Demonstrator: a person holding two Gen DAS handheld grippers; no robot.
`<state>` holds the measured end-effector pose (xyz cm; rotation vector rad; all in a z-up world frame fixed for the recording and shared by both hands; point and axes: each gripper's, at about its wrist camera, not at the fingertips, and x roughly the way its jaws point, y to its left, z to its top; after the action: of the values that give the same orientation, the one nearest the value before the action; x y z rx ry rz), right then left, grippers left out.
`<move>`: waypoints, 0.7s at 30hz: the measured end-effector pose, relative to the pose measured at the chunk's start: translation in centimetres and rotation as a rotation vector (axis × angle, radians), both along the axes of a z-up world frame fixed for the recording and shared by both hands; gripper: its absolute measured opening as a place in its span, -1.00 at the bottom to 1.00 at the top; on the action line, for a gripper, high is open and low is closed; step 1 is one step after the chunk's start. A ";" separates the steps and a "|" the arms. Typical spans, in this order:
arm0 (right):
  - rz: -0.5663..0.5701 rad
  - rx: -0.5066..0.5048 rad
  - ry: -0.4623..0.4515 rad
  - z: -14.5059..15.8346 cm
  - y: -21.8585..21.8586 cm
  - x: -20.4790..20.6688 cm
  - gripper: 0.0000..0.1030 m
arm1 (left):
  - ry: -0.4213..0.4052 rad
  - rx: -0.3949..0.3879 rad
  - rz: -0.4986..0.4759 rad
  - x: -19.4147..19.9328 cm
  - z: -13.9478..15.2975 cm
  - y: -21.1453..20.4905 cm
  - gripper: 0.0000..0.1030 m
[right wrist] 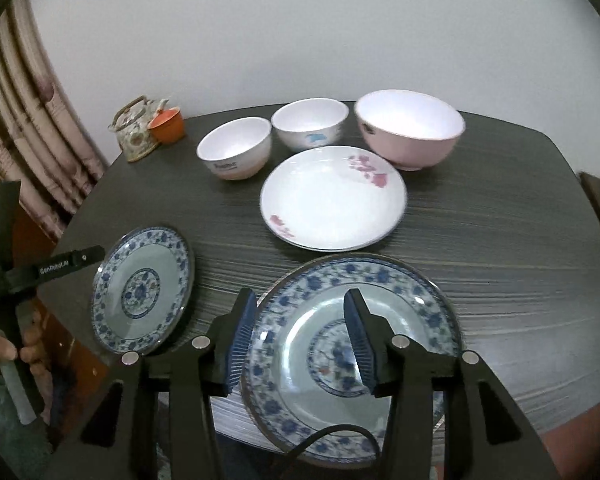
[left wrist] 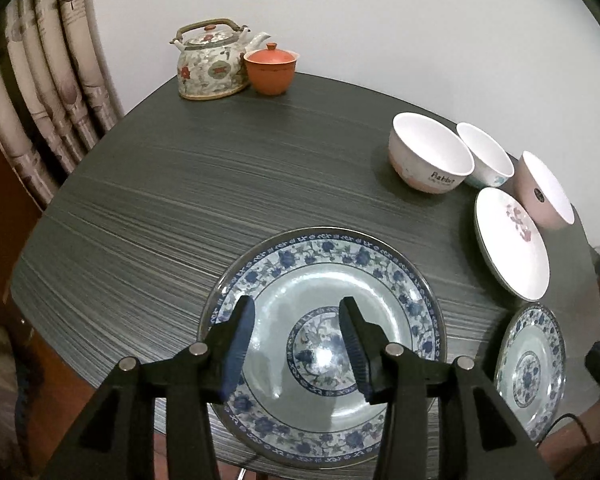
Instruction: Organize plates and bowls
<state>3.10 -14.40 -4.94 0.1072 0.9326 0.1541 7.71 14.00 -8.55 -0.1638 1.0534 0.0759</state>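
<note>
Two blue-and-white patterned plates lie near the front edge of the dark table. My left gripper (left wrist: 296, 304) hangs open over one blue plate (left wrist: 320, 348), with nothing between its fingers. The other blue plate (left wrist: 530, 372) lies to its right. My right gripper (right wrist: 300, 294) stands open above that plate (right wrist: 352, 356), touching nothing; the first plate (right wrist: 142, 290) shows to its left. Behind them lies a white plate with pink flowers (right wrist: 334, 198). Three bowls stand in a row at the back: a white lettered bowl (right wrist: 236, 148), a white bowl with a blue mark (right wrist: 310, 122) and a larger pink bowl (right wrist: 410, 134).
A flowered teapot (left wrist: 212, 64) and an orange lidded cup (left wrist: 270, 68) stand at the table's (left wrist: 180, 200) far left corner by a curtain (left wrist: 40, 92). A person's hand (right wrist: 28, 354) holds a handle at the left of the right wrist view. A white wall rises behind.
</note>
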 end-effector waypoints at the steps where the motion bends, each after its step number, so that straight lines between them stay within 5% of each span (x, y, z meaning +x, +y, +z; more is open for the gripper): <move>1: -0.008 -0.004 0.000 0.0 -0.3 -0.1 -0.16 | -0.001 0.004 -0.004 -0.1 0.0 -0.1 -0.13; 21: -0.066 -0.034 0.024 -1.3 -6.3 -2.3 -0.14 | -0.013 -0.056 -0.133 -3.4 2.9 -7.8 -0.04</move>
<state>0.83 -20.71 -6.21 0.1083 0.9545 0.0761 4.32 6.19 -5.64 -0.1444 1.0520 -0.0750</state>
